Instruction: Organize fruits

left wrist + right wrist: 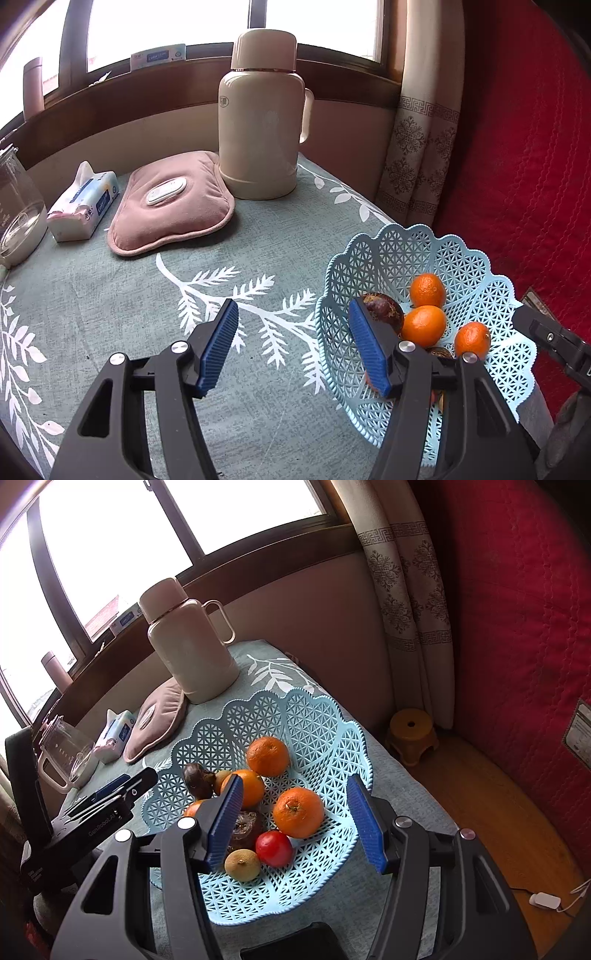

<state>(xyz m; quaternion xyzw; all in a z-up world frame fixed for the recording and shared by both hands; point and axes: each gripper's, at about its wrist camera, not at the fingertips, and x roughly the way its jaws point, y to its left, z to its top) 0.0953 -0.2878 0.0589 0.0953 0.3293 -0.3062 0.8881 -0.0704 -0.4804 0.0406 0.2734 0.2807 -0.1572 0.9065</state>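
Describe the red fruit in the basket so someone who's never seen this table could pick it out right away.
Start at the light blue lattice basket at the table's edge nearest the red quilted wall. Look among the fruit piled in its middle, on the side nearest the camera. The red fruit is small, smooth and glossy, the only red one, beside a larger orange and a dull yellow-green fruit.

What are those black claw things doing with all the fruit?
A person holds a gripper in each hand and is sorting fruit. The oranges, a red fruit and some brown ones already sit in the blue basket. The left gripper and the right gripper are both open and hold nothing.
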